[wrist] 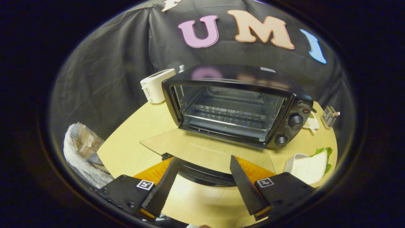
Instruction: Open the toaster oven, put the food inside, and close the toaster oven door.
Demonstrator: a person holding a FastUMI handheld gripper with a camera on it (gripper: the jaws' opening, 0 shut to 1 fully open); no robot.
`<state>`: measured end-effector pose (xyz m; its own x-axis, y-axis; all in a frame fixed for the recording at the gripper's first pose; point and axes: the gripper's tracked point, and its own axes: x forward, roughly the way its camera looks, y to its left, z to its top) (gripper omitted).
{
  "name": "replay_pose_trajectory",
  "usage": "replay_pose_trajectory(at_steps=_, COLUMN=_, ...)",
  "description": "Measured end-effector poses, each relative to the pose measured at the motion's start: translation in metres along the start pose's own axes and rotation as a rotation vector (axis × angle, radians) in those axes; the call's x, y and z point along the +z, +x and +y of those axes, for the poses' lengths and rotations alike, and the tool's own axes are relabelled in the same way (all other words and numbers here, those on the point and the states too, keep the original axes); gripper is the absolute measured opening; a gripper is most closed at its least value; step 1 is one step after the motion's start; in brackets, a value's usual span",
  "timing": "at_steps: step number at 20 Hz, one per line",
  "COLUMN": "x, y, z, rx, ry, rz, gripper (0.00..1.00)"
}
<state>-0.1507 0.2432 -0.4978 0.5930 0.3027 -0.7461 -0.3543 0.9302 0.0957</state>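
A pale wooden table [133,148] carries a white pop-up toaster [155,85] at its far left corner. Well apart, at the far right corner, stands a small wire holder [329,117]. A crumpled bag [83,148] sits off the table's left edge.

The camera rides on the gripper [204,169], looking forward and down along its spread fingers. It sits close to the open toaster oven [234,107], near the table's [133,142] front edge.
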Motion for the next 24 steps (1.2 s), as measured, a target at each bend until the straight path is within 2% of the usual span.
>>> replay_pose_trajectory(at_steps=4, x=-0.029, y=0.013, z=0.006, rx=0.010, ry=-0.099, rz=0.056, gripper=1.00)
replay_pose_trajectory(at_steps=9, x=-0.061, y=0.025, z=0.008, rx=0.033, ry=-0.111, rz=0.128, gripper=1.00)
replay_pose_trajectory(at_steps=12, x=-0.056, y=0.023, z=0.004, rx=0.048, ry=-0.124, rz=0.098, gripper=1.00)
replay_pose_trajectory(at_steps=14, x=-0.048, y=0.015, z=0.004, rx=0.074, ry=-0.097, rz=0.070, gripper=1.00)
replay_pose_trajectory(at_steps=16, x=-0.024, y=0.003, z=-0.008, rx=0.059, ry=-0.062, rz=-0.002, gripper=1.00)
replay_pose_trajectory(at_steps=21, x=0.044, y=-0.037, z=-0.075, rx=-0.026, ry=0.042, rz=-0.168, gripper=1.00)
replay_pose_trajectory(at_steps=24, x=0.069, y=-0.058, z=-0.135, rx=-0.117, ry=0.069, rz=-0.243, gripper=1.00)
